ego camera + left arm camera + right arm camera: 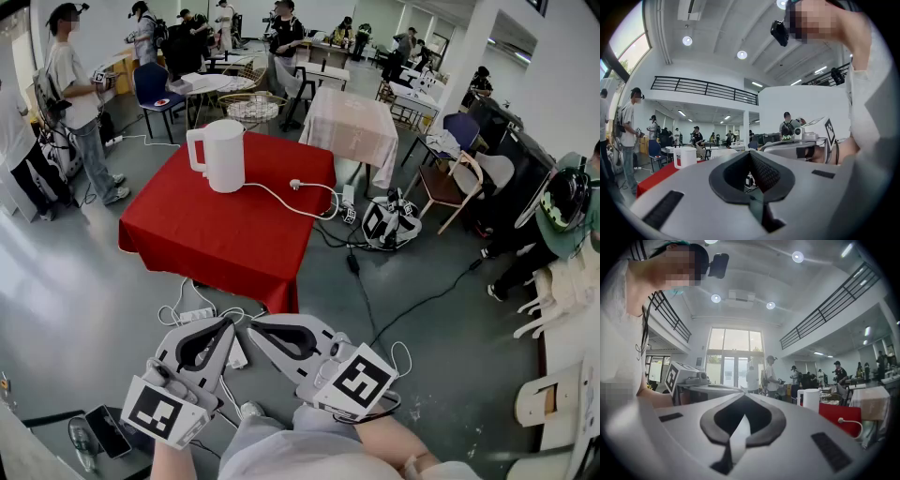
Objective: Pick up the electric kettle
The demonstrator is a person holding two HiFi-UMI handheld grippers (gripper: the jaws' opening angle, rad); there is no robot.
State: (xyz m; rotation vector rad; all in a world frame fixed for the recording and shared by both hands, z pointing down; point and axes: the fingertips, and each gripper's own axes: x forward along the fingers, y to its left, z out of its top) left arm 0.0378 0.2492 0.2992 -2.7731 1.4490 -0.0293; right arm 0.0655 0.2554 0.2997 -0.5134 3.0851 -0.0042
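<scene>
The white electric kettle (223, 155) stands upright at the far side of a red-clothed table (234, 246), handle to the left. Its white cord runs right to a loose plug (294, 185) on the cloth. Both grippers are held low, well short of the table, tips close together. My left gripper (230, 322) is shut and empty, and so is my right gripper (252, 329). The left gripper view shows the closed tips (750, 153) with the kettle (685, 157) far off to the left. Past the right gripper's joined tips (743, 395) the kettle (810, 400) stands to the right.
A power strip (197, 316) and cables lie on the grey floor between me and the table. A black-and-white bag (389, 223) sits to the table's right and a pink-covered table (352, 122) behind it. Several people stand around the room. A phone (108, 431) lies at lower left.
</scene>
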